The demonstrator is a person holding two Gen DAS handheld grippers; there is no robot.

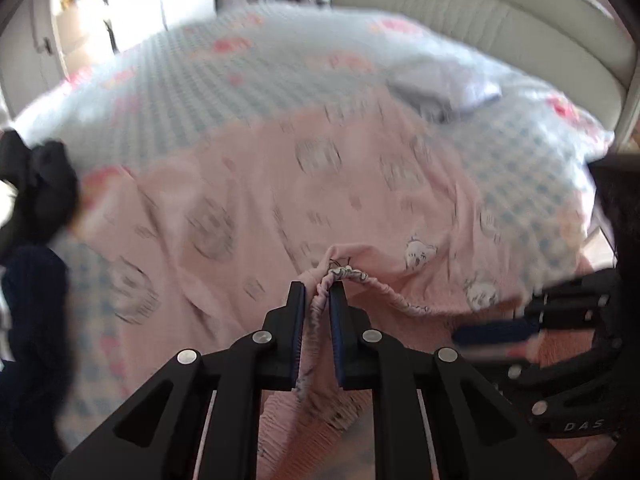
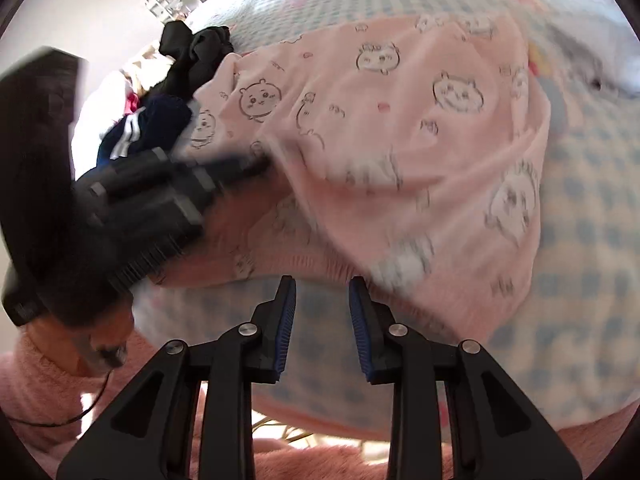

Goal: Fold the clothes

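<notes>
Pink pyjama trousers (image 1: 280,184) printed with cartoon animal faces lie spread on the checked bedspread (image 1: 192,76). My left gripper (image 1: 318,290) is shut on their gathered elastic waistband (image 1: 320,320), which hangs between the pads. In the right wrist view the same trousers (image 2: 392,128) lie ahead, and my right gripper (image 2: 322,282) is open and empty just in front of their near edge, above the bedspread (image 2: 592,200). The left gripper (image 2: 160,192) shows blurred at the left of that view. The right gripper (image 1: 560,324) shows blurred at the right of the left wrist view.
A pile of dark clothes (image 1: 36,208) lies at the left edge of the bed; it also shows in the right wrist view (image 2: 192,56). A folded pale garment (image 1: 444,88) lies further up the bed. A padded headboard (image 1: 500,20) rises behind.
</notes>
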